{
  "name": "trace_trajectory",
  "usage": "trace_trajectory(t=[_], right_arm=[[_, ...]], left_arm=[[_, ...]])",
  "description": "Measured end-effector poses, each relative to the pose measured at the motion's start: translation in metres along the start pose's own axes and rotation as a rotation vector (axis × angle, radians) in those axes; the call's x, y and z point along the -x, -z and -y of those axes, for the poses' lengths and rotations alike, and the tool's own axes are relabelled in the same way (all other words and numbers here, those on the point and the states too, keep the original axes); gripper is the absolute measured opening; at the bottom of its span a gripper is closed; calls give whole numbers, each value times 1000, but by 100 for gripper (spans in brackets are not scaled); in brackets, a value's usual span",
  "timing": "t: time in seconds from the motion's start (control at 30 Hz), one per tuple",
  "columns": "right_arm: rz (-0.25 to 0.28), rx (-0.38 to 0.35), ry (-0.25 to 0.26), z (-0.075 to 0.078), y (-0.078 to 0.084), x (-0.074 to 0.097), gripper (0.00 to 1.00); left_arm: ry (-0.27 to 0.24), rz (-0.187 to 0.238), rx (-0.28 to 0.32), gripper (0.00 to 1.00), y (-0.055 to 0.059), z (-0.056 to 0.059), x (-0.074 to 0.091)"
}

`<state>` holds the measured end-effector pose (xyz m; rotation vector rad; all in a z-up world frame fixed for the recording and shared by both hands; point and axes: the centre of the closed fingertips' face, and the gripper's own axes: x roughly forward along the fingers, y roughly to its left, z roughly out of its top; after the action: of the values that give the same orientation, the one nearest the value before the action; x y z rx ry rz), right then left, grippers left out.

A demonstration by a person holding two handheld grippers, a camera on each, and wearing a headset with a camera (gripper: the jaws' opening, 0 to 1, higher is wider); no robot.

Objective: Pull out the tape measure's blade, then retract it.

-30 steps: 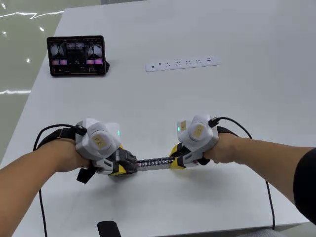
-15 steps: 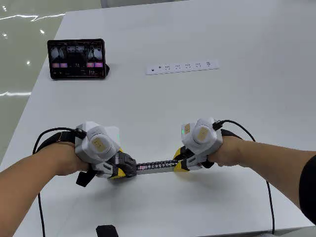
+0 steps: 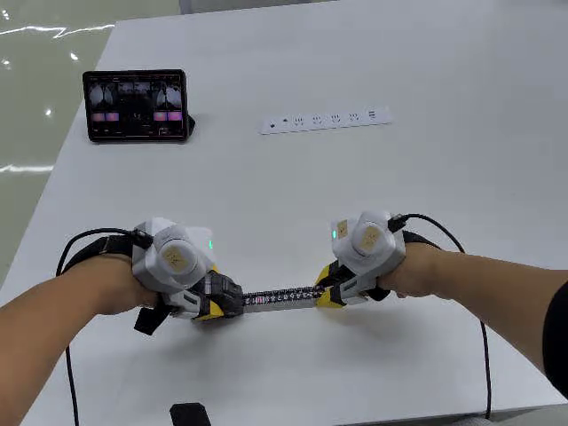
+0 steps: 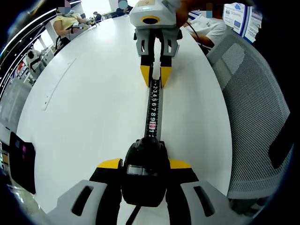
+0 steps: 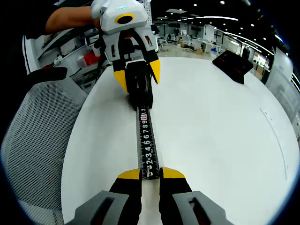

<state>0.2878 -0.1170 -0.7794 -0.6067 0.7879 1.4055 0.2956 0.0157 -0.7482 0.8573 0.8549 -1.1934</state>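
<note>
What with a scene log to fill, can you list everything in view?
table: 1, white, under everything
tape case: 1, black, near left
blade: 1, black, white numerals, stretched between the grippers
tablet: 1, black, far left
power strip: 1, white, far centre
chair: 1, grey mesh, beside table
left hand-held gripper: 1, white, yellow tips, shut on tape case
right hand-held gripper: 1, same colours, shut on blade
</note>
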Motion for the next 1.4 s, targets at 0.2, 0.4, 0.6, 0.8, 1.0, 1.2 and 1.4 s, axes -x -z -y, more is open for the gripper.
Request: trace_trajectory(t=[0.2, 0.4, 0.6, 0.8, 1.0, 1.2, 1.4], right_arm=[[-2, -3, 2, 0, 3, 3, 9], [-5, -7, 4, 1, 5, 5, 9], [-12, -7, 6, 3, 9, 7, 9], [-14, -7, 10, 4, 11, 9, 9], [-16, -10, 12, 4, 14, 10, 9], [-19, -13, 13, 6, 17, 13, 9], [-21, -16, 15, 6, 20, 14, 9]], left_arm=[[0, 1, 1, 31, 0, 0, 0], [-1, 1, 2, 31, 0, 0, 0], [-2, 2, 3, 31, 0, 0, 0], [-2, 2, 3, 31, 0, 0, 0], [-1, 3, 4, 31, 0, 0, 0], [-1, 3, 4, 31, 0, -1, 0], [-3, 4, 4, 31, 0, -1, 0]])
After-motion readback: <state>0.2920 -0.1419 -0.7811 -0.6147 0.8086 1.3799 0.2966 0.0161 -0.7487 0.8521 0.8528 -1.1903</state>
